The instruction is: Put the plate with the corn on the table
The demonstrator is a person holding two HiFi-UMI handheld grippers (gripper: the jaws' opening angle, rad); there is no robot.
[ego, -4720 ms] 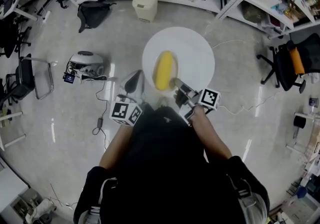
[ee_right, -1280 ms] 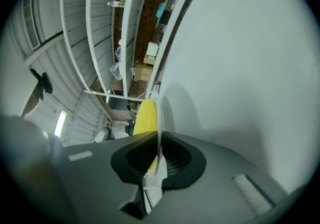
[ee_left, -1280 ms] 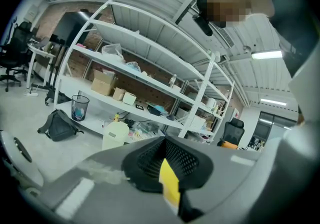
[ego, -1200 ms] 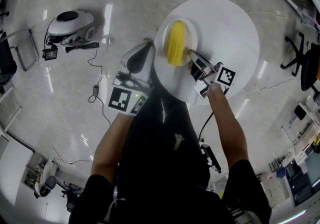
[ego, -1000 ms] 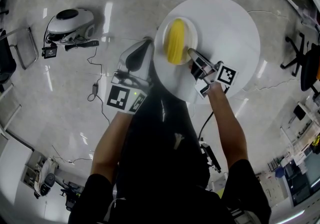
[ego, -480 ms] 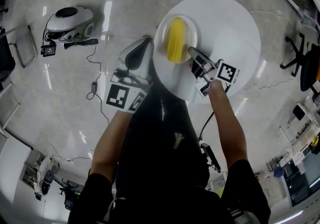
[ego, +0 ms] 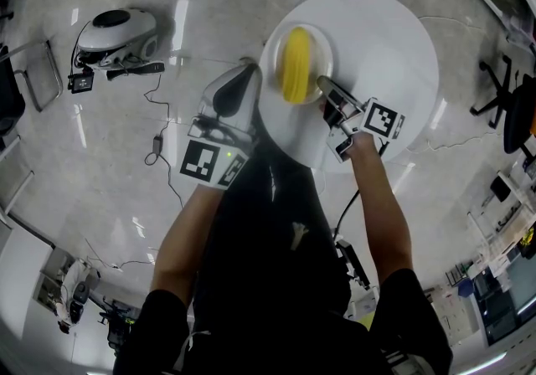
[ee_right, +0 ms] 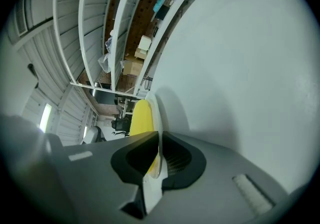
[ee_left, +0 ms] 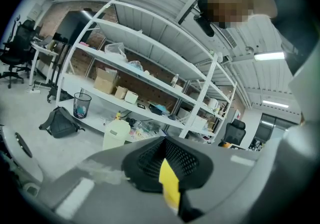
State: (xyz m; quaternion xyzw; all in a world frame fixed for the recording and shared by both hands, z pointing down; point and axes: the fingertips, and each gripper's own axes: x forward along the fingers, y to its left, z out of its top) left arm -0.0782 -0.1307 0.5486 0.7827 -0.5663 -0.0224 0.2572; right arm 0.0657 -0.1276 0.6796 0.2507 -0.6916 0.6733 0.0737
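Note:
A white plate (ego: 318, 43) with a yellow corn cob (ego: 295, 74) lies over the left part of the round white table (ego: 385, 38). My right gripper (ego: 323, 85) is shut on the plate's near rim. In the right gripper view the rim (ee_right: 152, 105) stands edge-on between the jaws of the right gripper (ee_right: 159, 155), the corn (ee_right: 141, 118) behind it, and its shadow falls close by on the table (ee_right: 240, 58). Whether the plate rests on the table I cannot tell. My left gripper (ego: 243, 74) hangs shut and empty just left of the table edge; the left gripper (ee_left: 167, 168) faces the shelves.
A white floor machine (ego: 117, 30) and cables (ego: 159, 147) lie on the floor to the left. An office chair (ego: 519, 105) stands at the right. White shelving (ee_left: 150, 78), a black bag (ee_left: 60, 120) and a waste bin (ee_left: 81, 104) show in the left gripper view.
Since 4.7 s ago the table has come much closer, with the plate over its left part. In the last second the plate and right gripper crept slightly further over the table.

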